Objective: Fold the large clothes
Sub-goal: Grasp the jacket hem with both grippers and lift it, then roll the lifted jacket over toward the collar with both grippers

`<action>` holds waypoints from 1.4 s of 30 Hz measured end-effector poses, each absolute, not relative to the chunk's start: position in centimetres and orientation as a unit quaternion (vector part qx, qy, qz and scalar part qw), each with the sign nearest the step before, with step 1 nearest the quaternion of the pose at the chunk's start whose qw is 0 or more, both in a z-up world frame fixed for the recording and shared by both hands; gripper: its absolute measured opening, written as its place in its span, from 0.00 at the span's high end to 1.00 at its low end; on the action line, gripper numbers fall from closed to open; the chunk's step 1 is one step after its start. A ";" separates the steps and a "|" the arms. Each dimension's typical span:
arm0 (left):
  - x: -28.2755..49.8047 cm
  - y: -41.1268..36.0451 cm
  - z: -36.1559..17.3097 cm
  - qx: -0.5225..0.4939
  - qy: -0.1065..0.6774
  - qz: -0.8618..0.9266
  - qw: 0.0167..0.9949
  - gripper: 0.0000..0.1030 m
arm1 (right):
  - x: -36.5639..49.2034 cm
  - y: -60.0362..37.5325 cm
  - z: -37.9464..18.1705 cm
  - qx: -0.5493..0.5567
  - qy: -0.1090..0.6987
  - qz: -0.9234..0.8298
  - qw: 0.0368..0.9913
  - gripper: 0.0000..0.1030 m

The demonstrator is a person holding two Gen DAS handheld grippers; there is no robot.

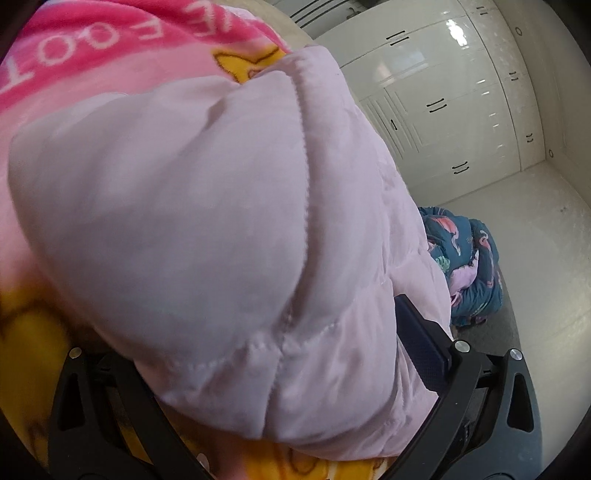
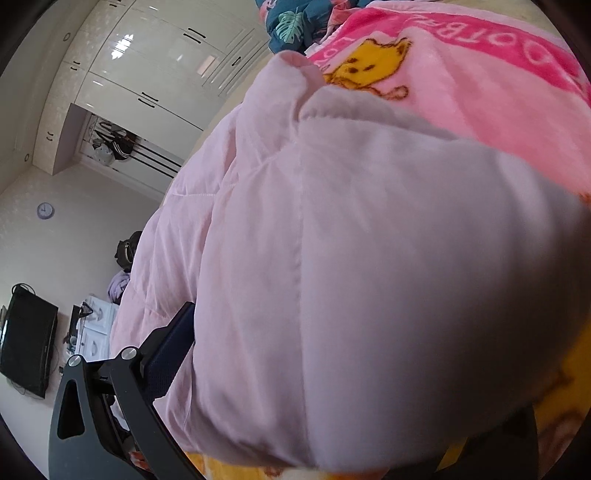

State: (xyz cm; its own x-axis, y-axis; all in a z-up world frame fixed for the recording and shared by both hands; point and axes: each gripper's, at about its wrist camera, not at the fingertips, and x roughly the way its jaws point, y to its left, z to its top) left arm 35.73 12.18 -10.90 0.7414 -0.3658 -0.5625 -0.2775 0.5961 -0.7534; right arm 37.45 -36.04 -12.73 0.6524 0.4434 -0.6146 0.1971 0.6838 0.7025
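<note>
A pale pink padded jacket (image 1: 207, 206) fills most of the left wrist view, close to the lens, over a pink and yellow cartoon blanket (image 1: 110, 48). My left gripper (image 1: 280, 369) is shut on the jacket; its right finger (image 1: 424, 343) presses the fabric, its left finger is hidden under it. In the right wrist view the same jacket (image 2: 351, 258) bulges between the fingers of my right gripper (image 2: 332, 369), which is shut on it. Its left finger (image 2: 170, 339) shows; its right finger is hidden. The blanket (image 2: 480, 92) lies beyond.
A dark blue patterned quilt (image 1: 469, 266) is bunched at the bed's edge, also in the right wrist view (image 2: 295, 22). White wardrobe doors (image 1: 436, 92) (image 2: 147, 62) stand behind. A black TV (image 2: 27, 343), a low white cabinet (image 2: 94, 328) and a wall clock (image 2: 45, 211) are at the left.
</note>
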 end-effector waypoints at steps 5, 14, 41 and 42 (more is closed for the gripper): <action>36.3 12.0 -10.7 -0.436 0.363 -0.033 0.823 0.08 | 37.6 -35.4 -12.5 0.371 0.400 0.071 0.835 0.04; 35.9 11.5 -8.5 -0.377 0.343 -0.034 0.860 0.45 | 36.5 -33.8 -9.3 0.272 0.354 0.112 0.888 0.53; 21.5 4.1 -0.2 -0.187 0.317 -0.013 0.930 0.62 | 22.4 -31.2 -1.1 0.030 0.287 0.162 0.943 0.66; 20.8 3.9 -0.3 -0.184 0.317 -0.012 0.930 0.62 | 21.6 -31.3 -1.2 0.028 0.287 0.164 0.943 0.66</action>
State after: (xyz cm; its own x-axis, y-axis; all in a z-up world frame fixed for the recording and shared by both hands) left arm 20.80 3.94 -0.28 0.7993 -0.1393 -0.5846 -0.0941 0.9318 -0.3506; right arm 21.61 -31.34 -1.21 0.7809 0.3259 -0.5329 -0.2933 0.9445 0.1480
